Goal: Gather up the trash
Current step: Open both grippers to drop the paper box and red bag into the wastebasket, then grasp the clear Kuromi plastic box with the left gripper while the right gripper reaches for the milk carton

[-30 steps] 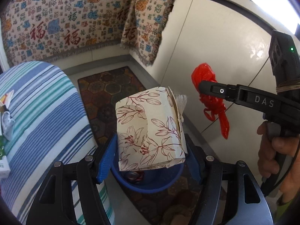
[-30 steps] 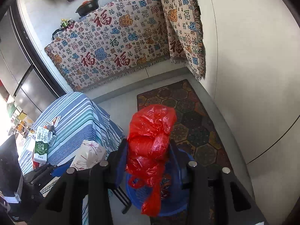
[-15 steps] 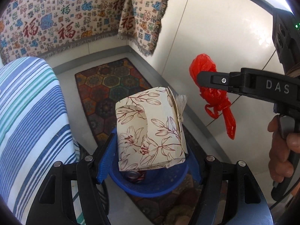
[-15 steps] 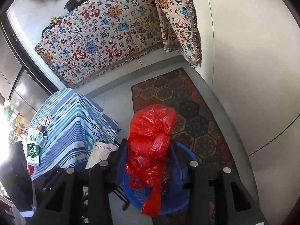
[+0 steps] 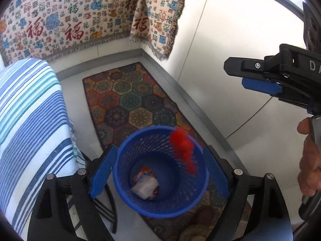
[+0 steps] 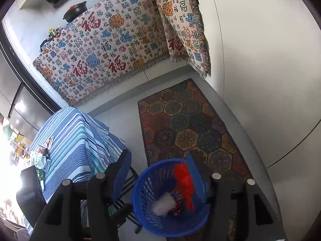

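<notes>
Both grippers empty over the bin, drop in progress.

Left gripper [image 5: 158, 172]: jaws have just been opening, now wide, nothing between the pads; blue basket [image 5: 124, 182] sits straight below and ahead, framed between its fingers. Right gripper [image 6: 158, 175]: jaws have just been opening too, about halfway, nothing pinched; same basket directly under it. Red plastic bag [image 5: 183, 150] is blurred, apparently mid-fall just inside the basket's far-right rim, long axis roughly vertical, nearer the right gripper's side. Pale floral packet [image 5: 145, 185] lies at the basket bottom on other scraps. Remaining trash, my read: carton and wrappers [image 6: 39, 160] on the striped tablecloth [image 6: 80, 140], up and to the left of both grippers, so left hand is nearer. Patterned rug [image 5: 128, 100] lies beyond the basket.
</notes>
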